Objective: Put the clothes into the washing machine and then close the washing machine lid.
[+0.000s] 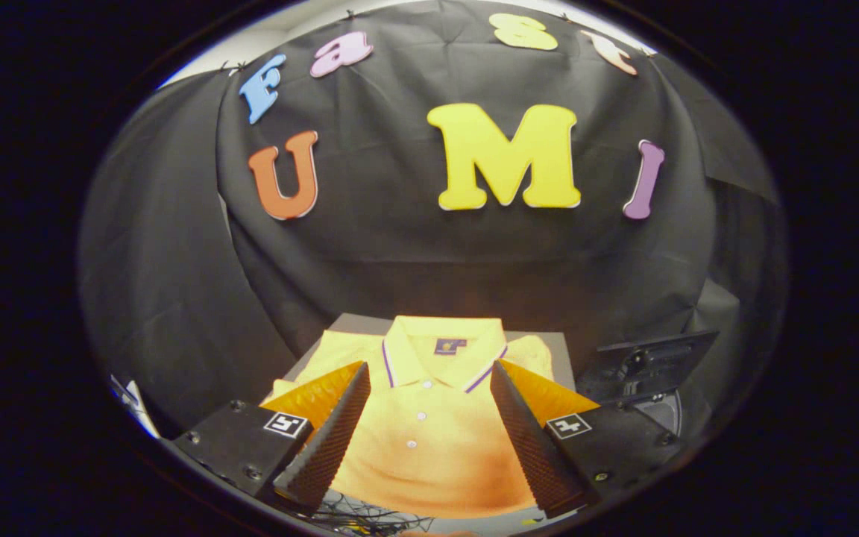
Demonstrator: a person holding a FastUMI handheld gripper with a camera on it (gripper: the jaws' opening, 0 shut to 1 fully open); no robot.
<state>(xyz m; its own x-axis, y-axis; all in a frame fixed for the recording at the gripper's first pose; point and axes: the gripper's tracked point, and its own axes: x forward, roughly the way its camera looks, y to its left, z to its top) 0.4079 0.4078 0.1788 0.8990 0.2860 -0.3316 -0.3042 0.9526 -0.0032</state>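
Observation:
A yellow polo shirt [429,418] lies folded flat on a grey table [564,350], collar pointing away from me, with purple-and-white trim on the collar and several small buttons down the placket. My gripper [429,373] hovers above it, open wide, with the shirt's chest showing between the two fingers and nothing held. To the right of the table stands a dark machine [649,365] with its black lid raised; a round opening shows just below the lid.
Black cloth walls close the booth behind and on both sides of the table. A tangle of dark wires [370,518] lies near the table's front edge, below the shirt's hem. Something white [127,395] shows low on the left.

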